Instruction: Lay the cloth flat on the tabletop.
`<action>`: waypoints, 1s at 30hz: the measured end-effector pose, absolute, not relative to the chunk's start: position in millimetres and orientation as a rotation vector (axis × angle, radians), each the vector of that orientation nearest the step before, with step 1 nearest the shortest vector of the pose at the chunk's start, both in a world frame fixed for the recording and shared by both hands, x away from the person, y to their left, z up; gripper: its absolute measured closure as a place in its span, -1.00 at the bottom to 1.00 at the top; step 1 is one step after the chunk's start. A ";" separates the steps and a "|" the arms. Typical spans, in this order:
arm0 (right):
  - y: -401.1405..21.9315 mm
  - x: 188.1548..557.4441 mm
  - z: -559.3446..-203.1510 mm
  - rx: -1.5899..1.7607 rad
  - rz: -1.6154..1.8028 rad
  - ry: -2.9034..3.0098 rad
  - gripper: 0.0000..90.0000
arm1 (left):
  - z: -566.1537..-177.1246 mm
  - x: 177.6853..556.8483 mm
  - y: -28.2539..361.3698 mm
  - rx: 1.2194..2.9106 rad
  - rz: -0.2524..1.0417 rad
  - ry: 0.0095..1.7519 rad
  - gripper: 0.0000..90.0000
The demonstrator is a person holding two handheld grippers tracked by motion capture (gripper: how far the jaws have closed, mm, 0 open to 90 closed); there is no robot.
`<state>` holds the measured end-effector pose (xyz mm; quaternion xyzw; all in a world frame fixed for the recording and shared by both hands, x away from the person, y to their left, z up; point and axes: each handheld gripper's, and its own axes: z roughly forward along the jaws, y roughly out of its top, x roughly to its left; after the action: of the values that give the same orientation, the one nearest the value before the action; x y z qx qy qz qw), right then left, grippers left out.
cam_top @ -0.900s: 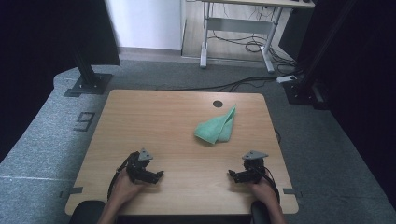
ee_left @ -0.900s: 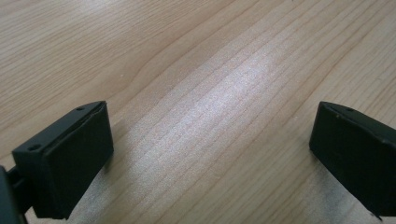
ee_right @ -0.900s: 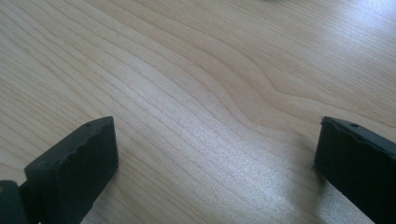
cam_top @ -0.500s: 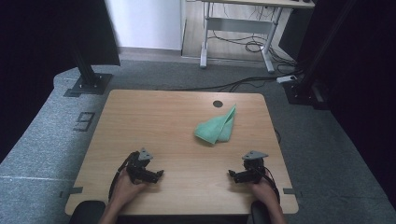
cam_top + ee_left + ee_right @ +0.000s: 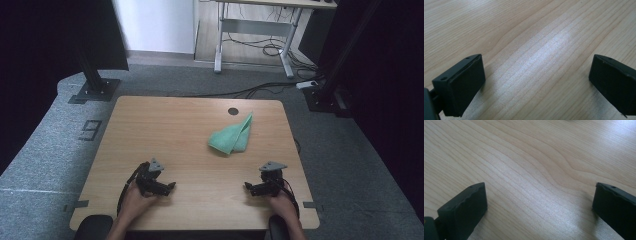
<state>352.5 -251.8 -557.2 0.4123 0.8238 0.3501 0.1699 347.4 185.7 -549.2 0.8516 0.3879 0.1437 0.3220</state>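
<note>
Even overhead light falls on the pale wooden worktop (image 5: pixel 200 135); dark surroundings frame it left and right. In both gripper views a soft sheen glares on the grain, and the near black tongs cast faint shadows.

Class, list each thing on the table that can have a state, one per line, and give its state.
green cloth: folded, lying on the table, untouched
left gripper: open, nothing between its fingers
right gripper: open, nothing between its fingers
</note>
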 end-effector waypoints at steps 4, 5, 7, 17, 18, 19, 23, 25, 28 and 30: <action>-251.8 352.5 -557.2 1.173 0.996 2.340 -1.00 | -549.2 347.4 185.7 2.236 0.377 1.019 -1.00; -251.9 352.5 -557.2 1.173 0.996 2.340 -1.00 | -549.2 347.4 185.7 2.236 0.378 1.019 -1.00; -251.9 352.6 -557.2 1.174 0.997 2.339 -1.00 | -549.2 347.4 185.7 2.236 0.378 1.018 -1.00; -255.5 355.6 -552.7 1.205 1.048 2.336 -0.71 | -549.2 347.4 185.7 2.236 0.378 1.018 -1.00; -255.2 356.4 -552.1 1.206 1.054 2.338 -0.71 | -549.2 347.4 185.6 2.236 0.378 1.019 -1.00; -254.9 357.0 -551.7 1.207 1.055 2.340 -0.71 | -549.2 347.4 185.7 2.236 0.378 1.018 -1.00; -252.0 359.6 -548.3 1.191 1.056 2.348 -0.71 | -549.2 347.4 185.7 2.236 0.378 1.018 -1.00; -250.8 360.8 -545.3 1.185 1.061 2.346 -0.71 | -549.2 347.4 185.7 2.236 0.378 1.018 -1.00; -249.9 362.9 -541.2 1.185 1.086 2.344 -0.71 | -549.1 347.4 185.7 2.236 0.377 1.018 -1.00; -249.3 364.2 -538.6 1.182 1.102 2.354 -0.71 | -549.2 347.4 185.7 2.236 0.378 1.018 -1.00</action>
<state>364.2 -249.3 -538.6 0.4096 0.8161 0.3820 0.1424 347.4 185.7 -549.2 0.8516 0.3879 0.1439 0.3220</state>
